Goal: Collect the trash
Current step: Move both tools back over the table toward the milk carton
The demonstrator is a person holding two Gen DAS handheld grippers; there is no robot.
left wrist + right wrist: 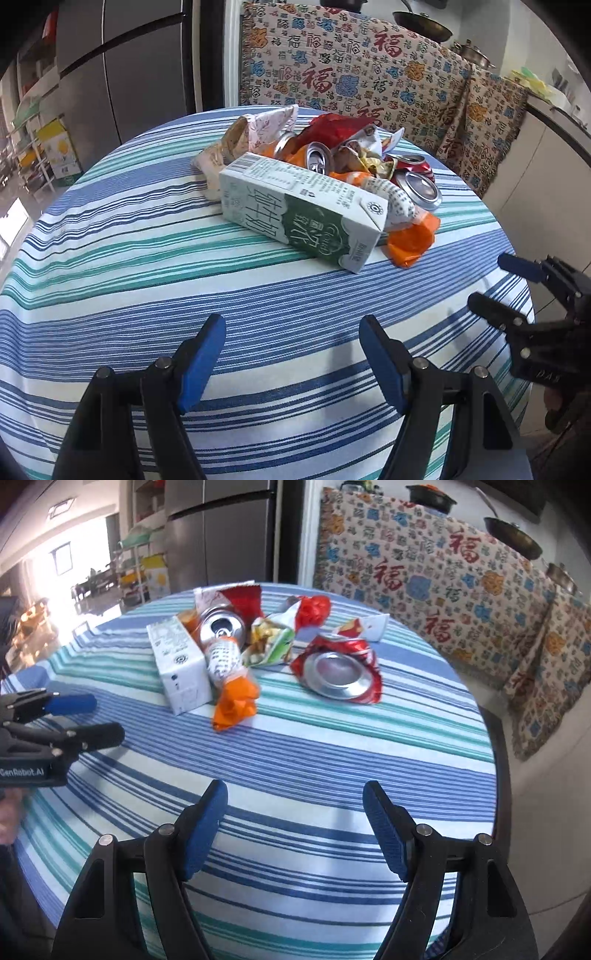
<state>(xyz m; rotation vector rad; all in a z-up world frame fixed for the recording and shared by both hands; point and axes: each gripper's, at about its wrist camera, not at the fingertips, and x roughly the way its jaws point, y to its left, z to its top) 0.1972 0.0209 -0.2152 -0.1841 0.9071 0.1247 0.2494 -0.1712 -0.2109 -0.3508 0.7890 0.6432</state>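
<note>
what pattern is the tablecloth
Blue, teal and white stripes on the tablecloth; clearest in the right wrist view.

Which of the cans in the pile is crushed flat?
The red can at the pile's right edge, its silver base facing up. The silver can beside the milk carton keeps its round shape.

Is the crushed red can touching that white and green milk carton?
Apart. In the right wrist view, striped cloth and an orange wrapper lie plainly between the crushed red can and the milk carton.

One milk carton (303, 206), two cans (338, 672)
</note>
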